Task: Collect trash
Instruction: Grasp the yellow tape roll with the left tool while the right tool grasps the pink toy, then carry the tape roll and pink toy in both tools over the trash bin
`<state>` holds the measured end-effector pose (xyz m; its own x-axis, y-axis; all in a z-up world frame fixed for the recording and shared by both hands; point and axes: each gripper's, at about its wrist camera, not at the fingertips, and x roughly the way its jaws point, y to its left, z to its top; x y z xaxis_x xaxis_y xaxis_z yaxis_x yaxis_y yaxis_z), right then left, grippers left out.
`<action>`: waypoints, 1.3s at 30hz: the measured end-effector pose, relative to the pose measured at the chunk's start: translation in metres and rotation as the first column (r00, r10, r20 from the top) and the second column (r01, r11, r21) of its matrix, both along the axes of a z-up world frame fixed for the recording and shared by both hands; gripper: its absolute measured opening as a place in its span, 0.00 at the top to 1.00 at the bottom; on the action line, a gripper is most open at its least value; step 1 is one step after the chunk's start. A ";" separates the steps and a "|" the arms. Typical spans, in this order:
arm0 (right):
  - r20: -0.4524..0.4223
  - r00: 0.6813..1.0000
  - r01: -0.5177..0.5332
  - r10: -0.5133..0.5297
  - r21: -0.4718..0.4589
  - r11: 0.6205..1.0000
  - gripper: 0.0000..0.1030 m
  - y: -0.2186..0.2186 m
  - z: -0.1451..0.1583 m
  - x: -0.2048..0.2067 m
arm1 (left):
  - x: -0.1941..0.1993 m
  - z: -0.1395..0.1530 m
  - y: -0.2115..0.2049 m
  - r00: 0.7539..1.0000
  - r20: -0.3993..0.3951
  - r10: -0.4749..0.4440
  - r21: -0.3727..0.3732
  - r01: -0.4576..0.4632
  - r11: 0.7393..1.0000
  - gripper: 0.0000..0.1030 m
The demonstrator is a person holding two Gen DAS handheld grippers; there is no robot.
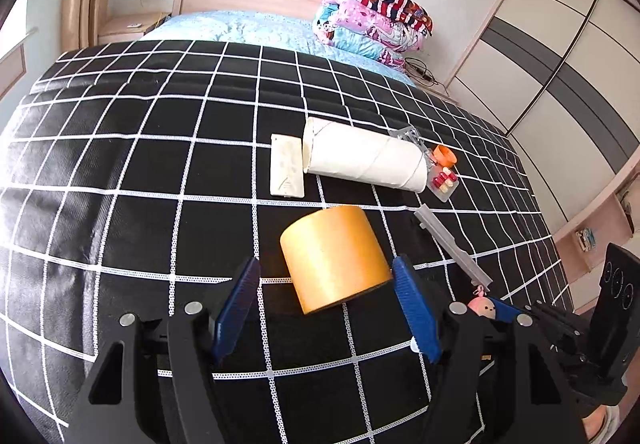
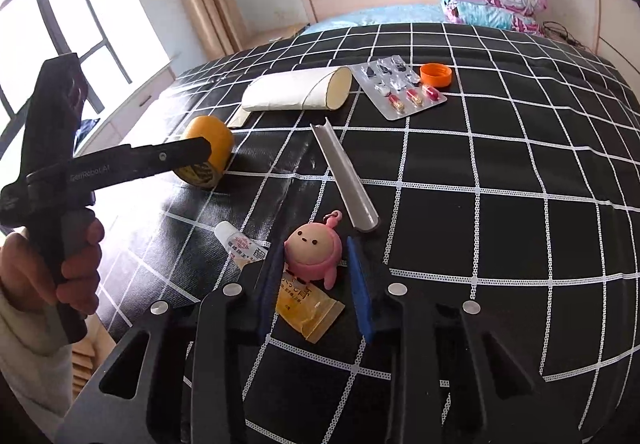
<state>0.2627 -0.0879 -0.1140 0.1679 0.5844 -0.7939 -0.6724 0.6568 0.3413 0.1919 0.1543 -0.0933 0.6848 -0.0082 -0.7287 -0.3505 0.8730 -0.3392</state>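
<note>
Grippers both gaping: left gripper (image 1: 326,308) straddles fat yellow tape roll (image 1: 334,256), right gripper (image 2: 316,284) flanks pink plastic round-headed figurine (image 2: 314,252), unclamped; centre pads before squeezing, avoiding yellow sachet (image 2: 310,310).

A black cloth (image 1: 120,172) ruled with white grid lines covers the near bed. On it a glossy amber-yellow tape roll (image 1: 334,258) lies at 6 o'clock from a cream cardboard tube (image 1: 362,158). At 3 o'clock of the tube in the right wrist view sits a silvery blister pack (image 2: 400,92) with red-and-yellow capsules, and an orange bottle cap (image 2: 436,75). The pink toy figure (image 2: 314,250) has a paler peach face; a yellow sachet (image 2: 308,308) lies at its 6 o'clock. Both grippers' pads (image 1: 414,310) are blue on black frames. Folded quilts (image 1: 380,24) show pink, turquoise and red-white-navy stripes.
</note>
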 end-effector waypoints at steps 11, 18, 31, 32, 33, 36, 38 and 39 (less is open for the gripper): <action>-0.002 1.000 -0.010 0.010 0.022 1.000 0.72 0.000 0.001 -0.003 | -0.004 -0.005 0.004 1.000 0.022 -0.007 -0.034 0.007 0.999 0.53; 0.021 1.000 -0.022 0.021 0.030 0.999 0.72 -0.002 0.011 -0.010 | -0.013 0.003 -0.003 0.999 0.043 -0.009 -0.011 0.010 1.000 0.53; 0.060 0.998 -0.027 0.024 0.051 0.998 0.72 -0.012 0.028 -0.027 | -0.038 0.028 -0.027 0.995 0.085 -0.045 0.031 0.042 0.999 0.53; 0.064 0.998 -0.029 0.025 0.053 0.998 0.72 -0.013 0.030 -0.029 | -0.040 0.030 -0.029 0.995 0.088 -0.050 0.036 0.047 0.998 0.53; 0.068 0.997 -0.030 0.026 0.054 0.998 0.72 -0.015 0.032 -0.031 | -0.043 0.032 -0.033 0.994 0.092 -0.057 0.040 0.053 0.998 0.53; 0.079 0.996 -0.035 0.030 0.061 0.998 0.72 -0.019 0.036 -0.038 | -0.053 0.038 -0.044 0.992 0.104 -0.077 0.052 0.072 0.996 0.53; 0.086 0.996 -0.036 0.030 0.064 0.997 0.72 -0.022 0.039 -0.042 | -0.058 0.041 -0.052 0.990 0.109 -0.087 0.060 0.081 0.995 0.53; 0.087 0.996 -0.036 0.030 0.066 0.997 0.72 -0.024 0.040 -0.045 | -0.062 0.043 -0.056 0.989 0.111 -0.096 0.064 0.089 0.994 0.53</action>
<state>0.2180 -0.1115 -0.0738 0.2137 0.6424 -0.7360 -0.7223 0.6112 0.3237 0.1298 0.0982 -0.0500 0.7618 -0.0343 -0.6469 -0.2295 0.9195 -0.3191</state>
